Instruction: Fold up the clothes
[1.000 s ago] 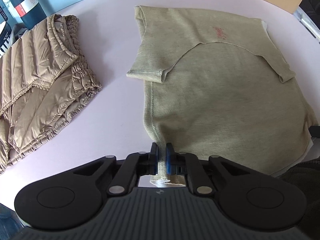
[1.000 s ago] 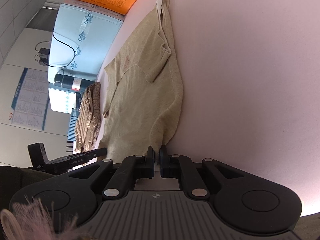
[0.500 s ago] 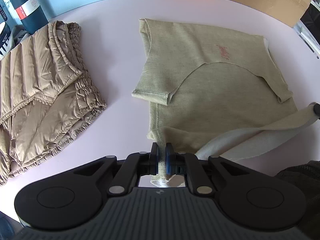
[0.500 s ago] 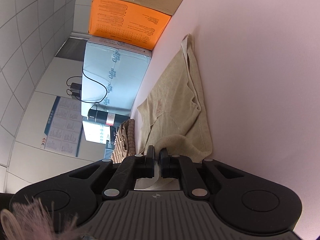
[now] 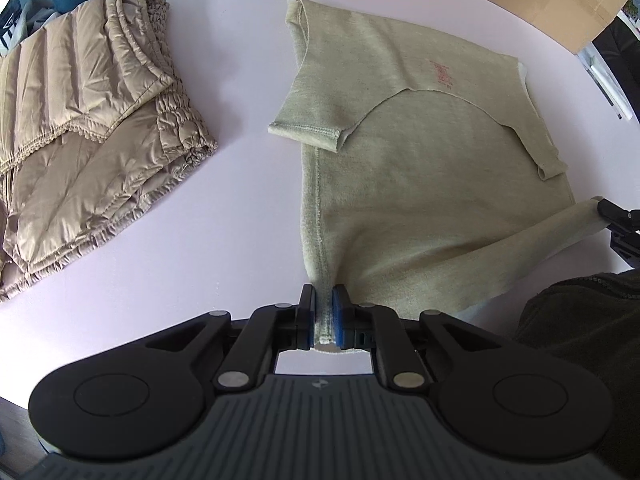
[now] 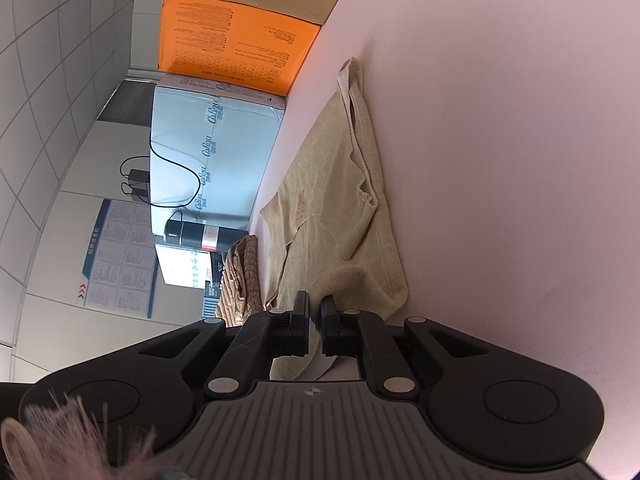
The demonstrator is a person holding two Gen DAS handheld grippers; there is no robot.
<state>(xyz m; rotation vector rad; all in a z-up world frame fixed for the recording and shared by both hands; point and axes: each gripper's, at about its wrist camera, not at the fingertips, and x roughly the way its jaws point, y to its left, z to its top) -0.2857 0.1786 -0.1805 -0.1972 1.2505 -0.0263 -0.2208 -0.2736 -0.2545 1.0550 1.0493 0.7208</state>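
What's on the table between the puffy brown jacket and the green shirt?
Nothing. In the left wrist view, only bare table shows between the puffy jacket and the green shirt.

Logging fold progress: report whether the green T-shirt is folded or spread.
Partly folded: the pale green cotton T-shirt has both sleeves turned in, its bottom hem lifted off the pale round table by both grippers.

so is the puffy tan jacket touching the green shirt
No, in the left wrist view the tan jacket lies apart from the green shirt, with a bare strip of table between them.
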